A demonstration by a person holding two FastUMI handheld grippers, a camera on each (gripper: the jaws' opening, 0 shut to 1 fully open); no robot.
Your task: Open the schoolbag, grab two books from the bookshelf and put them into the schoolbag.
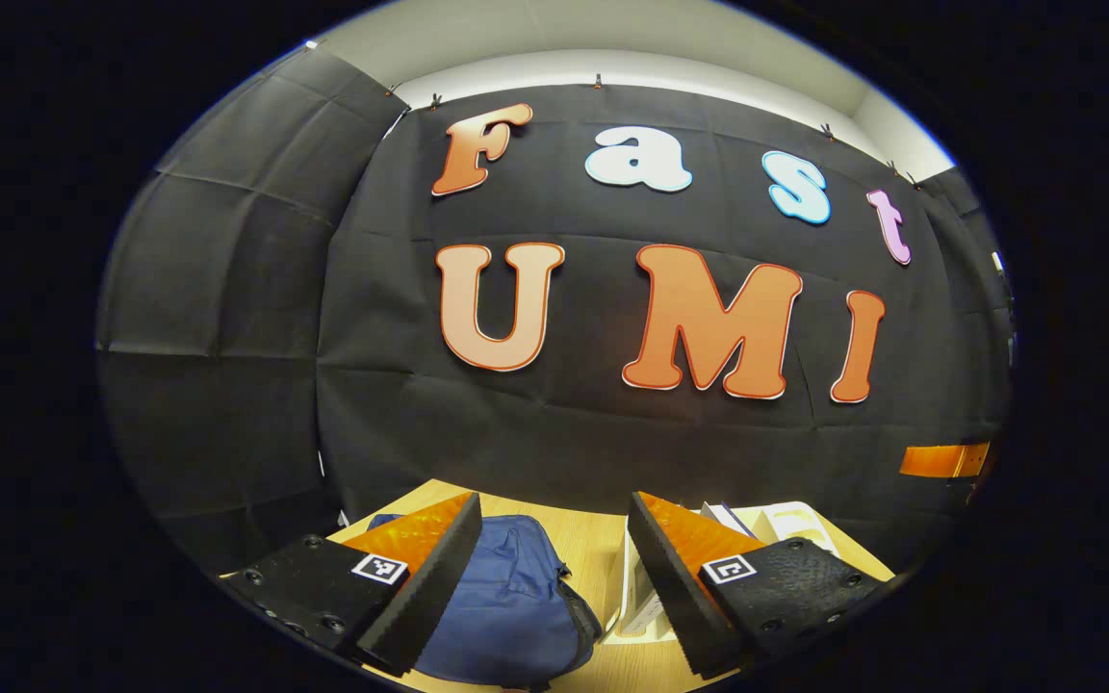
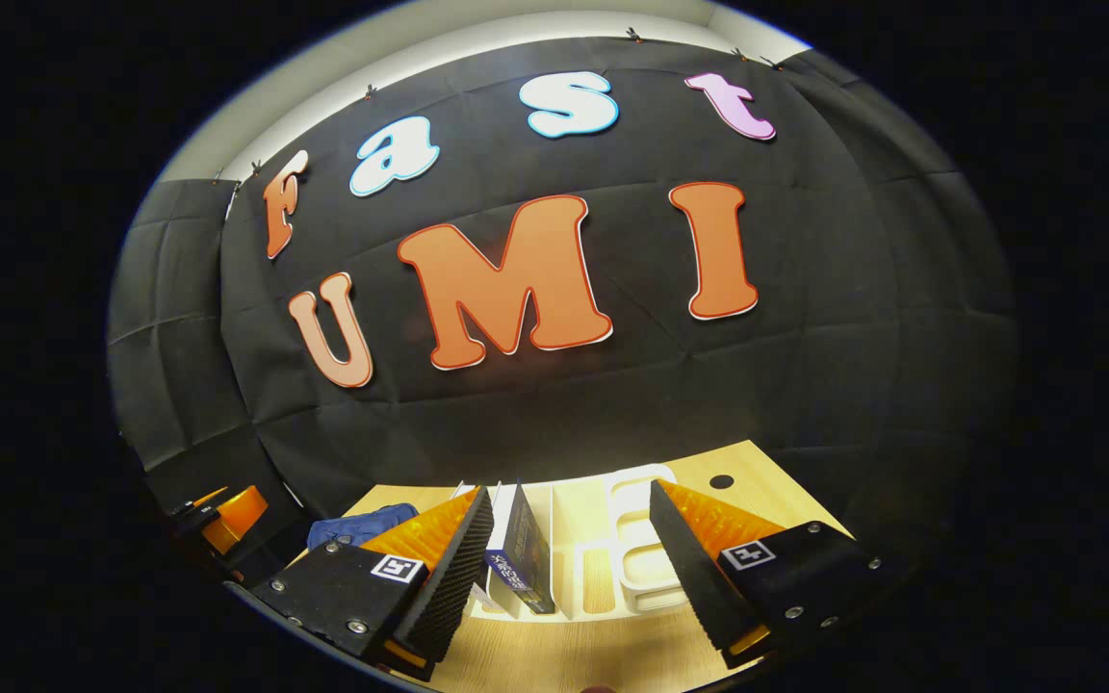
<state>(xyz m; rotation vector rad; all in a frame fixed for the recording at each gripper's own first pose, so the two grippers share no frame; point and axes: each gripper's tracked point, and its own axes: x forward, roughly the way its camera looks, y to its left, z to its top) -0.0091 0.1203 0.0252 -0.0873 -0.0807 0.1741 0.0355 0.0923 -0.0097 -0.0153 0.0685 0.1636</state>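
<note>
The left gripper (image 1: 554,577) hangs with its jaws spread wide and empty, the blue schoolbag (image 1: 506,606) lying directly ahead of it between its fingers on the wooden table (image 1: 603,558), apparently still closed. The right gripper (image 2: 564,568), likewise wide and holding nothing, faces the white bookshelf (image 2: 631,549) just right of the schoolbag, where a dark book (image 2: 526,549) stands upright, spine toward it. So the left looks nearer for the opening. Behind the schoolbag hangs the booth's black cloth wall (image 1: 535,433)
</note>
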